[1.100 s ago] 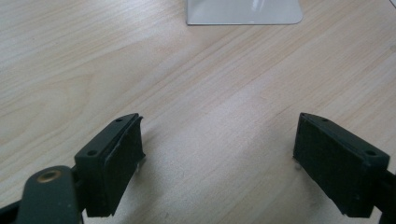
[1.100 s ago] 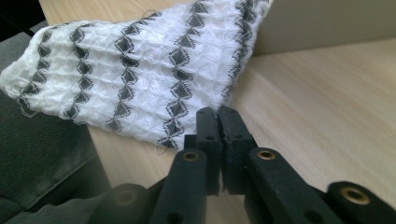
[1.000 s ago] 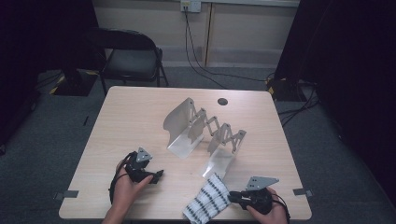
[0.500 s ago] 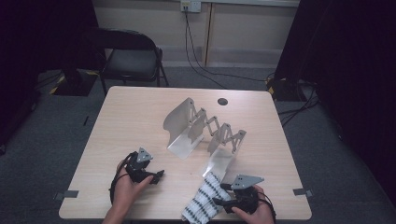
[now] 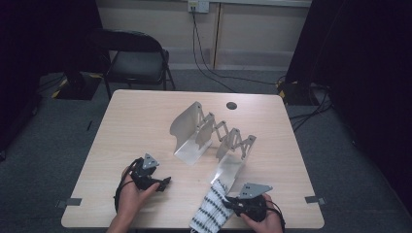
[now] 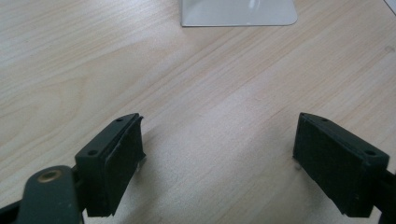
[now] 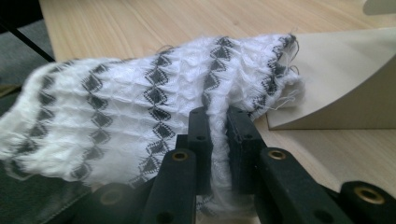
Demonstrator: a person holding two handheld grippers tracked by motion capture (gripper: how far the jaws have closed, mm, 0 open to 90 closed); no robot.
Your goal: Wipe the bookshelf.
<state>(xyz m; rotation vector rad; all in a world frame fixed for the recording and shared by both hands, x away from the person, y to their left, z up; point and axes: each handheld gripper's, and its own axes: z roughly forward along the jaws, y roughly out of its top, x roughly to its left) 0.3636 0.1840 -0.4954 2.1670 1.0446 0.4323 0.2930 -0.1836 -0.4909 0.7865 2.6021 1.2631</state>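
A white cloth point(image 5: 210, 212) with rows of black diamonds lies at the table's front edge, partly hanging over it. My right gripper point(image 5: 227, 204) has come at it from the right. Its jaws have just been closing, and the gripper point(image 7: 218, 116) is now shut on a pinched fold of the cloth point(image 7: 116, 107). My left gripper point(image 5: 166, 182) rests at the front left, held in a hand. It point(image 6: 219, 128) is open over bare wood with nothing between its fingers.
A folding metal rack point(image 5: 214, 133) with a scissor link stands mid-table. One of its base plates point(image 5: 228, 170) touches the cloth's far end, and this plate point(image 7: 336, 84) sits just beyond the right jaws. A black chair point(image 5: 133, 60) stands behind the table point(image 5: 131, 121).
The right gripper moved left from the table's front right corner onto the cloth and pinched a fold of it. The left gripper stayed where it was.
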